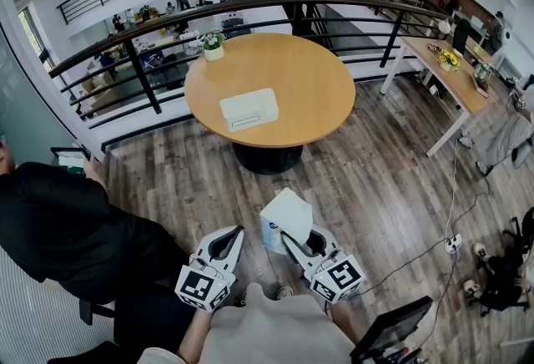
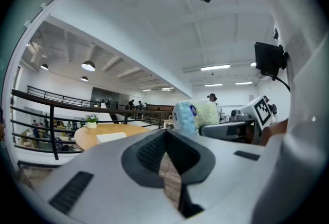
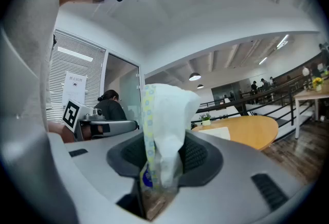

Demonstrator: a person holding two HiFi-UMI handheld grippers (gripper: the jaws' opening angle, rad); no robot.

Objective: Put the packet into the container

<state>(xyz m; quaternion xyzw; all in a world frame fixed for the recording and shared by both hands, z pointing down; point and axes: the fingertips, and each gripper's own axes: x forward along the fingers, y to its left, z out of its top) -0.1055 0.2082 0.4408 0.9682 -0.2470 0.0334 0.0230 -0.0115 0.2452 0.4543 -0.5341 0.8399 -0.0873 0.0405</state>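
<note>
A white and blue tissue packet point(image 1: 286, 217) hangs above the wooden floor, with my right gripper point(image 1: 294, 242) shut on its lower end. In the right gripper view the packet point(image 3: 167, 110) stands up between the jaws of the right gripper point(image 3: 160, 141). My left gripper point(image 1: 236, 232) is held beside it, to the left; its jaws meet at the tips with nothing between them point(image 2: 165, 133). The white rectangular container point(image 1: 248, 109) lies on the round wooden table point(image 1: 309, 70) ahead, well beyond both grippers. The left gripper view also shows the packet point(image 2: 198, 115) at its right.
A small potted plant point(image 1: 214, 45) stands at the table's far edge. A person in black point(image 1: 58, 224) sits at the left. A black railing point(image 1: 142, 74) runs behind the table, and a long desk point(image 1: 446, 74) is at the right. A power strip and cables point(image 1: 453, 244) lie on the floor.
</note>
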